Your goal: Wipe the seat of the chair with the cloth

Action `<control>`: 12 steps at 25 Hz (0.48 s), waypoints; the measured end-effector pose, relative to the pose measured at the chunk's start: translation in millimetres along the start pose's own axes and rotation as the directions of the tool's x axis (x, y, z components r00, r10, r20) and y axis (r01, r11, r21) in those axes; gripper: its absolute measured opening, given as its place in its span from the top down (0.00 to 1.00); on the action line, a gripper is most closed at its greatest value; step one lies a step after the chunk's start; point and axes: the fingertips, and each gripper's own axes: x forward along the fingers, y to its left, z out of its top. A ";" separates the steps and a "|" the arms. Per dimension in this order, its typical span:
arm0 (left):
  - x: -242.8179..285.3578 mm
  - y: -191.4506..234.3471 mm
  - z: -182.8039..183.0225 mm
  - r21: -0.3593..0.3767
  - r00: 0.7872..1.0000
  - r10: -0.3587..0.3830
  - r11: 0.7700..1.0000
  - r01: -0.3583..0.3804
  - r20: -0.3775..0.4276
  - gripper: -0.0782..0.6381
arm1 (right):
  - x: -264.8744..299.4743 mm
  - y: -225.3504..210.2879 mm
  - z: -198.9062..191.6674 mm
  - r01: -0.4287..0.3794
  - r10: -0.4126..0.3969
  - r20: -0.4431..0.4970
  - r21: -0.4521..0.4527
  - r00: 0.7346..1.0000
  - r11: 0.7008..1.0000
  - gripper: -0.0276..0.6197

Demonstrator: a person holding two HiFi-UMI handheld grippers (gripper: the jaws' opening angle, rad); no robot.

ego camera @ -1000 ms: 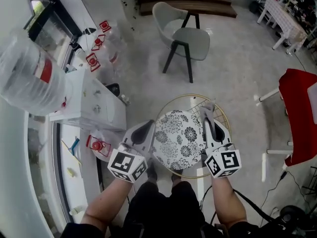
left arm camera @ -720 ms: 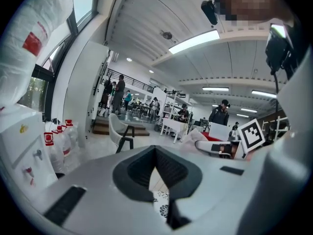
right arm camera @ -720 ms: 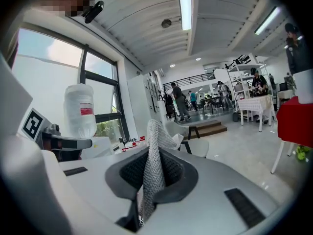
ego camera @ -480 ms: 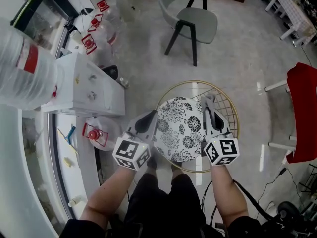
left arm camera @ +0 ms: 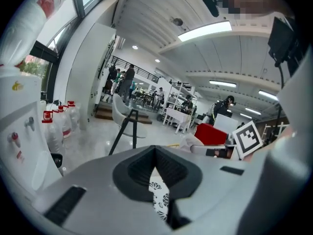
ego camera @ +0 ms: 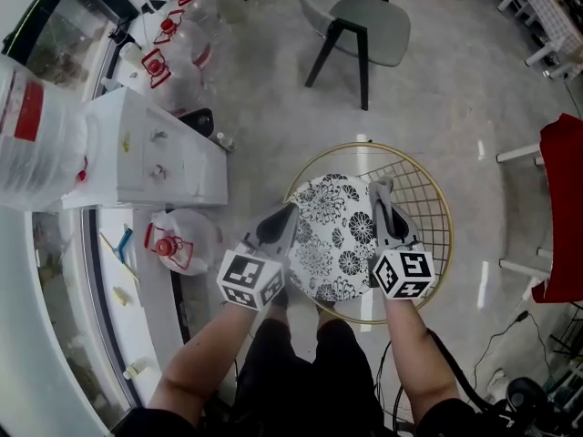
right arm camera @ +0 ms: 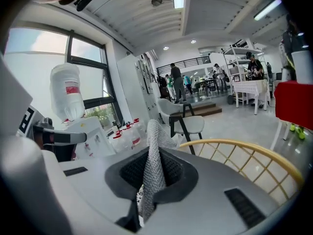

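Status: cloth (right arm camera: 154,136) is pinched in the right gripper (right arm camera: 154,153), jaws closed tight on a fold, w/ a grey knitted strip poking up past the tips and the rest trailing back toward the camera. In the head view that gripper sits over the right side of the seat (ego camera: 332,235), close to the wire back of the chair (right arm camera: 234,142). Can't tell whether the cloth touches the seat yet. At the seat's left edge hovers the left gripper (ego camera: 288,212), jaws brought together on nothing; only the floral pattern shows through the gap behind the tips.

Handling, as a guess: cloth looks light, limp and open-knit. There's no weight to speak of and it shouldn't slip out of the textured jaws, but it'll fold and bunch rather than push flat. The present hold on a fold is fine for dragging. More cloth beyond the tips would give a broader wiping face and keep the hard jaws off the fabric.

Seat looks like a round padded piece lying in a thin wire frame: soft and prob. not fixed. The chair itself is prob. light, so firm strokes may shift either one. Steadying the gold rim w/ the left gripper would help.
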 end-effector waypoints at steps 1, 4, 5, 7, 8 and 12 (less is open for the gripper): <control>2.7 3.4 -5.0 -0.013 1.000 0.004 1.000 -0.004 -0.007 0.90 | 4.4 -2.0 -6.4 0.001 -0.001 -0.008 0.005 1.000 1.000 0.92; 10.9 12.4 -18.5 -0.015 1.000 0.018 1.000 -0.018 -0.024 0.90 | 17.4 -9.7 -23.4 0.012 -0.011 -0.030 0.016 0.999 1.000 0.92; 13.5 14.6 -23.3 -0.012 0.999 0.020 1.000 -0.021 -0.032 0.90 | 21.1 -12.3 -28.9 0.016 -0.015 -0.037 0.019 0.999 1.000 0.92; 18.4 18.7 -32.9 -0.008 0.999 0.021 1.000 -0.022 -0.046 0.90 | 28.6 -16.9 -39.9 0.022 -0.021 -0.053 0.020 0.998 1.000 0.92; 21.1 20.7 -37.8 -0.010 0.998 0.019 1.000 -0.020 -0.052 0.90 | 32.6 -18.9 -45.3 0.024 -0.024 -0.063 0.014 0.998 1.000 0.92; 33.3 28.7 -56.7 -0.023 0.997 0.010 1.000 -0.011 -0.073 0.90 | 48.6 -26.0 -62.4 0.026 -0.027 -0.087 -0.010 0.996 1.000 0.92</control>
